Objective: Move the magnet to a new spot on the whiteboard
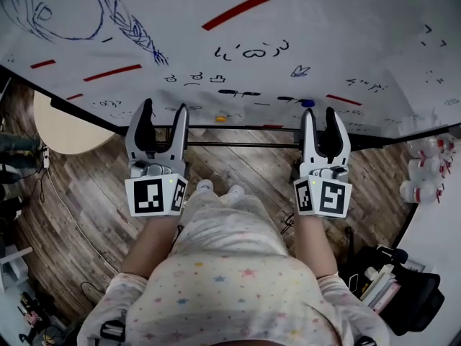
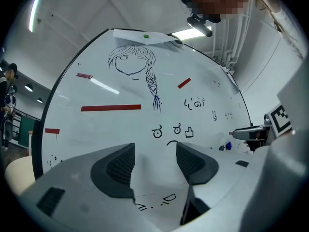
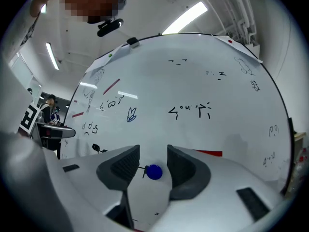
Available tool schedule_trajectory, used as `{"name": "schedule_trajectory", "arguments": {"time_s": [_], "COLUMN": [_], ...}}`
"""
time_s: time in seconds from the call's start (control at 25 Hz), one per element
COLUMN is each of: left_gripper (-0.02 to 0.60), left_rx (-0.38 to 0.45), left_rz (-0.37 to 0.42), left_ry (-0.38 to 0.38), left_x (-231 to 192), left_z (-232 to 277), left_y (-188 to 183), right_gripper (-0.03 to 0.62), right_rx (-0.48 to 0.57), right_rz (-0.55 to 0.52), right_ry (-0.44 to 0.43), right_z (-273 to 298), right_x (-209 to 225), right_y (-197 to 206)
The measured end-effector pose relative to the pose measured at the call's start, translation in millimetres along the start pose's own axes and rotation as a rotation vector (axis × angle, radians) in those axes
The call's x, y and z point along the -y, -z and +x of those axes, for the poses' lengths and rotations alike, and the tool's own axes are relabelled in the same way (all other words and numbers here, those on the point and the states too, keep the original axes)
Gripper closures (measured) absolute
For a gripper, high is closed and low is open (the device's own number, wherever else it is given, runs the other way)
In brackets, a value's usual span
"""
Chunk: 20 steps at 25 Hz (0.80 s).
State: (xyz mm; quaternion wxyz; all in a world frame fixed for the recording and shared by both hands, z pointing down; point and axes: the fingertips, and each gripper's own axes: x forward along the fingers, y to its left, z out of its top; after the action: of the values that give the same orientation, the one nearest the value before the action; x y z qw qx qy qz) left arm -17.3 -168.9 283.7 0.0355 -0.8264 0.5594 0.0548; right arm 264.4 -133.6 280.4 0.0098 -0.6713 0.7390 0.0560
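The whiteboard (image 1: 324,20) fills the upper part of the head view, and its dark bottom edge runs just ahead of both grippers. The round blue magnet (image 1: 308,103) sits low on the whiteboard, close above that bottom edge and right of the whiteboard's middle. The right gripper (image 1: 320,114) points at this part of the whiteboard. In the right gripper view its 2 jaws stand apart with the blue magnet (image 3: 154,172) showing in the gap on the whiteboard's face ahead, neither pad touching it.

The left gripper (image 1: 164,110) faces the whiteboard's lower left part. Its 2 jaws are also spread, with only bare whiteboard and black scribbles between them (image 2: 154,163).

A short red strip (image 1: 343,99) lies on the whiteboard just right of the blue magnet, and a small orange magnet (image 1: 220,119) sits by the bottom edge nearer the middle. Higher on the whiteboard, the right half is mostly bare white with a few small marks. A long red strip (image 1: 236,11) and a blue-pen drawing of a braided head (image 1: 72,6) take up the whiteboard's upper left.
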Motion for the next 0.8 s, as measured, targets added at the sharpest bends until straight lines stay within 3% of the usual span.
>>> {"name": "schedule_trajectory", "arguments": {"time_s": [0.28,0.44,0.8], "left_gripper": [0.331,0.331,0.331], "left_rx": [0.003,0.012,0.028], "left_rz": [0.054,0.027,0.043], "left_ry": [0.020,0.012,-0.013], "left_x": [7.9,7.8,6.3], "left_z": [1.3,-0.8,0.8], "left_y": [-3.1,-6.7,-10.9], "right_gripper": [0.418,0.418,0.421], "right_rx": [-0.027,-0.054,-0.086], "right_rz": [-0.056,-0.051,-0.069], "right_ry": [0.021,0.019,0.035], "right_z": [11.4,16.4,21.3], "right_x": [0.2,-0.7,-1.6], "right_y": [12.1,23.6,36.9]}}
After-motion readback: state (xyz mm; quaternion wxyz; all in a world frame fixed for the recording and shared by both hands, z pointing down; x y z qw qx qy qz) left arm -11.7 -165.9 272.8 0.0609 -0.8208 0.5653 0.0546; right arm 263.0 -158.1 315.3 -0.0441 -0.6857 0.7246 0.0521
